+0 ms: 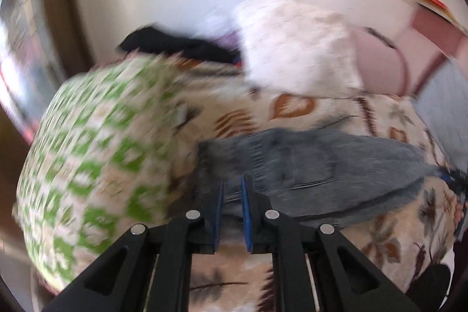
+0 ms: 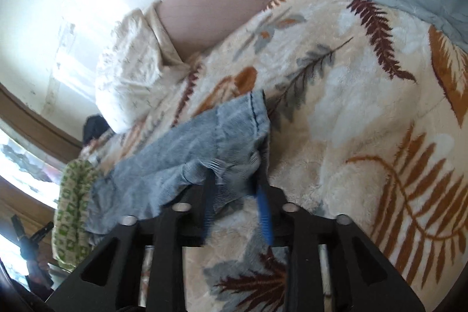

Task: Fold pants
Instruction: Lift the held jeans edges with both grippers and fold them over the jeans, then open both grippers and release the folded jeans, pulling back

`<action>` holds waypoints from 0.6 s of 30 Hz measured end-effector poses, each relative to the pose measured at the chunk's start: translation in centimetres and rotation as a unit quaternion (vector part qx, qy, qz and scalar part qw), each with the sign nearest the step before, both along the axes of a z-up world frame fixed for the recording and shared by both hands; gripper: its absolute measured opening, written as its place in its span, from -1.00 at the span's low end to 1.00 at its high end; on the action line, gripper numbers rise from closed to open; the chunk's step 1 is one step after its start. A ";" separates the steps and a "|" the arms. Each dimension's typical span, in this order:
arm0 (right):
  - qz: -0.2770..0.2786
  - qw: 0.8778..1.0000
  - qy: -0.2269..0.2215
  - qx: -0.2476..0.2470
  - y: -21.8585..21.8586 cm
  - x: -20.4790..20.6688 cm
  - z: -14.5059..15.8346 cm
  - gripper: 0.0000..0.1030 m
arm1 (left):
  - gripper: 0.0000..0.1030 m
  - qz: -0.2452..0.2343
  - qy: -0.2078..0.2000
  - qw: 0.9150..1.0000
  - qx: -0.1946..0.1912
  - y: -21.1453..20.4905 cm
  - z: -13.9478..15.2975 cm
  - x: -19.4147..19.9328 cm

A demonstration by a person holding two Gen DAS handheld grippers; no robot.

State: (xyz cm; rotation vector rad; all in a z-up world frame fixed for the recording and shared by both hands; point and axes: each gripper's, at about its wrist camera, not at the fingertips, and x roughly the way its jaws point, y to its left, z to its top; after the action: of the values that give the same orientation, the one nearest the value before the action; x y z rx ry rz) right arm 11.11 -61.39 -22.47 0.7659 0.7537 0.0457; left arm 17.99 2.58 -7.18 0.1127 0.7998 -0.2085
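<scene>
1. The step in hand looked like the carrying stroke of a fold: both claws had hold of the pants (image 2: 187, 148), a pale grey-blue denim pair, above the bed's leaf-patterned blanket (image 2: 351, 95).

2. The left claw (image 1: 232, 189) had its blue-padded fingers (image 1: 218, 212) drawn close, a narrow gap left between them, and denim ran into that gap at the tips. It appeared to pinch an edge of the cloth, though heavy blur kept the bite from being certain.

3. From the left claw the pants stretched ahead and away to the right, hanging as a taut band just over the blanket.

4. The right claw (image 2: 234, 186) stood somewhat wider, with a bunched fold of the denim sitting between its fingers at the tips. The hemmed end rose just ahead of it and the rest trailed off to its left, toward a green-and-white patterned cushion (image 2: 73, 206).

5. A white pillow (image 2: 128, 78) lay well ahead and to the left of the right claw, beyond the pants.

6. The next move, as I judged it, called for both claws to travel together and keep the held edge level, then lay it down square on the other half. Uneven travel would skew the fold.

7. No brand, label or readable writing showed on the pants or the bedding in either view.
</scene>
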 end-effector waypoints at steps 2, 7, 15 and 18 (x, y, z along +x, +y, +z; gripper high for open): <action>0.019 1.000 -0.003 -0.011 0.6 -0.9 0.0 -0.01 | -0.71 -0.042 -0.007 0.999 -0.009 -3.2 0.3 -0.9; 0.082 0.995 0.037 -0.044 3.1 -0.4 -2.9 -0.01 | -0.63 -0.127 0.020 0.991 -0.026 -11.5 -2.3 -2.0; 0.036 0.999 0.033 -0.019 1.5 3.8 -3.0 -0.02 | -0.63 -0.144 0.068 0.987 -0.024 -17.4 -7.3 -1.9; 0.001 1.000 -0.008 0.006 -0.6 4.5 -1.3 -0.01 | -0.63 -0.136 0.077 0.987 -0.023 -17.1 -7.8 -1.6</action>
State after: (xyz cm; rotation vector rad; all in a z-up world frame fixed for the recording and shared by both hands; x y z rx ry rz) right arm 15.56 -62.02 -23.77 0.7761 0.7400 0.0584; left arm 16.43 -14.52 -14.94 0.1633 0.9313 -0.4984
